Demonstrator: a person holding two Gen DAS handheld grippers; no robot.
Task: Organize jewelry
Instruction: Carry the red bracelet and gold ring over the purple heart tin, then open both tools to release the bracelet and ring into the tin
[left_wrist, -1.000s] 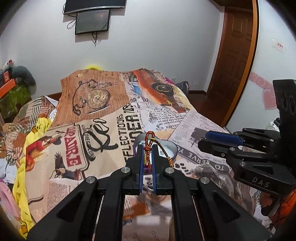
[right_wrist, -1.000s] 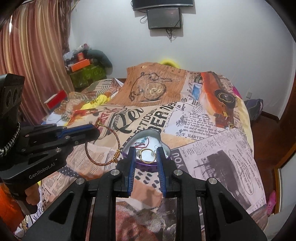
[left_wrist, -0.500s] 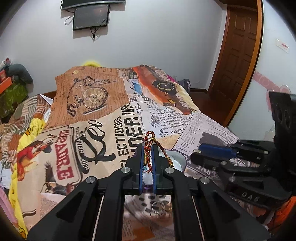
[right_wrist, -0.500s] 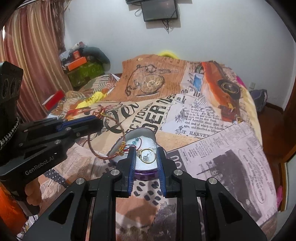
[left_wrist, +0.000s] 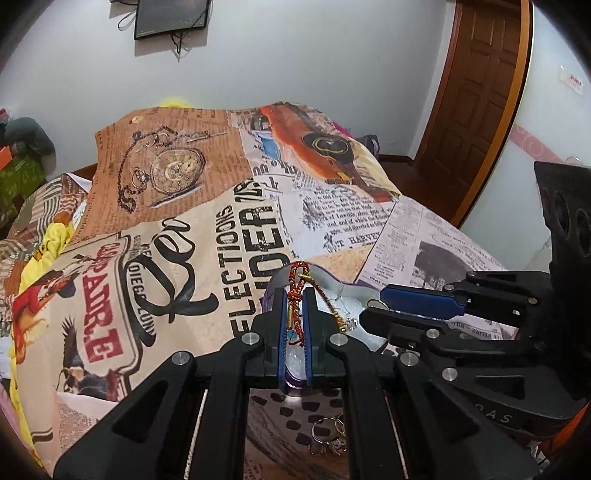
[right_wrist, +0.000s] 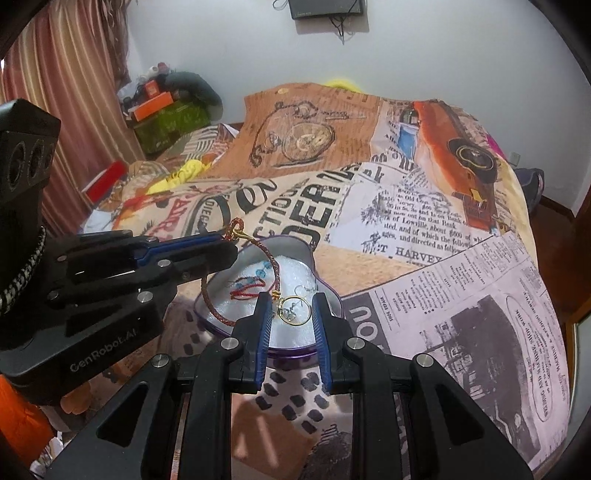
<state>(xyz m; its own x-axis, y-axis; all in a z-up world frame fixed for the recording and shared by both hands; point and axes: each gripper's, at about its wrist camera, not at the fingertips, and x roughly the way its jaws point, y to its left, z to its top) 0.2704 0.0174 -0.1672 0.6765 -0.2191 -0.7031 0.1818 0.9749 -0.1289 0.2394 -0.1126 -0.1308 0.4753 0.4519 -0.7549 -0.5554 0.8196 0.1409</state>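
My left gripper (left_wrist: 295, 301) has its jaws clamped on the red braided bracelet (right_wrist: 273, 266), which hangs over the purple tin (right_wrist: 325, 295) on the bed (right_wrist: 461, 295). My right gripper (right_wrist: 291, 314) pinches a gold hoop earring (right_wrist: 295, 317) (also above the tin).

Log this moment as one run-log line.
left tongs: shut on braided bracelet | right tongs: shut on gold ring | both over purple tin | loose rings on bedspread

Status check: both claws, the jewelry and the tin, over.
Left claw shut on braided bracelet, dangling over purple tin. Right claw pinching gold ring above same tin. Nothing blocking the tin.
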